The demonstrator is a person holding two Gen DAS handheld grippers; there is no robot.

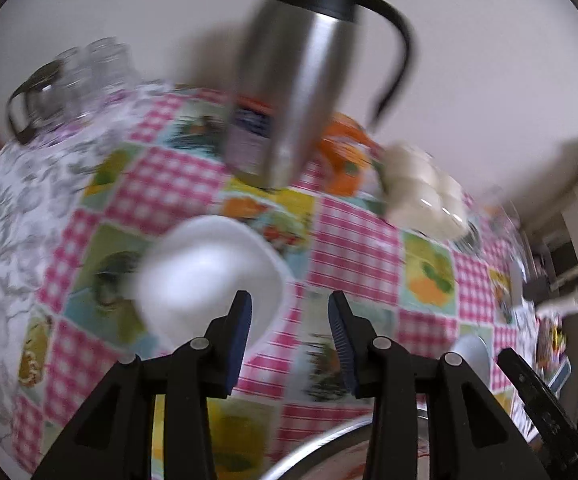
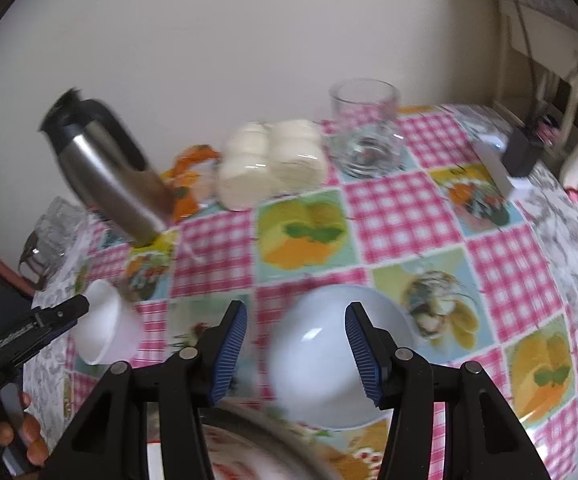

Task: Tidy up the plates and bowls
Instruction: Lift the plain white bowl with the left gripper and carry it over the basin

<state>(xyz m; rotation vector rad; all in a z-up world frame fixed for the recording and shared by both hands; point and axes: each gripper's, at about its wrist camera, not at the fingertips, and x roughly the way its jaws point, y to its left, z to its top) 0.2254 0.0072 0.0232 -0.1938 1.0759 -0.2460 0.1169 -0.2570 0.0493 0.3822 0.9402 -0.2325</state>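
Both views are smeared by motion blur. The left gripper (image 1: pixel 289 312) stands spread and empty, a small white bowl (image 1: pixel 209 276) tipped just beyond its left finger. The right gripper (image 2: pixel 295 324) is likewise parted, its right finger overlapping a larger white bowl (image 2: pixel 329 360); contact is unclear. A metal-rimmed plate (image 2: pixel 249 432) is cut off below

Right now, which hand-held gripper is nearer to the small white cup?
Left. The left hand-held gripper has one finger over the small white cup; the right hand-held gripper is farther, at the white bowl.
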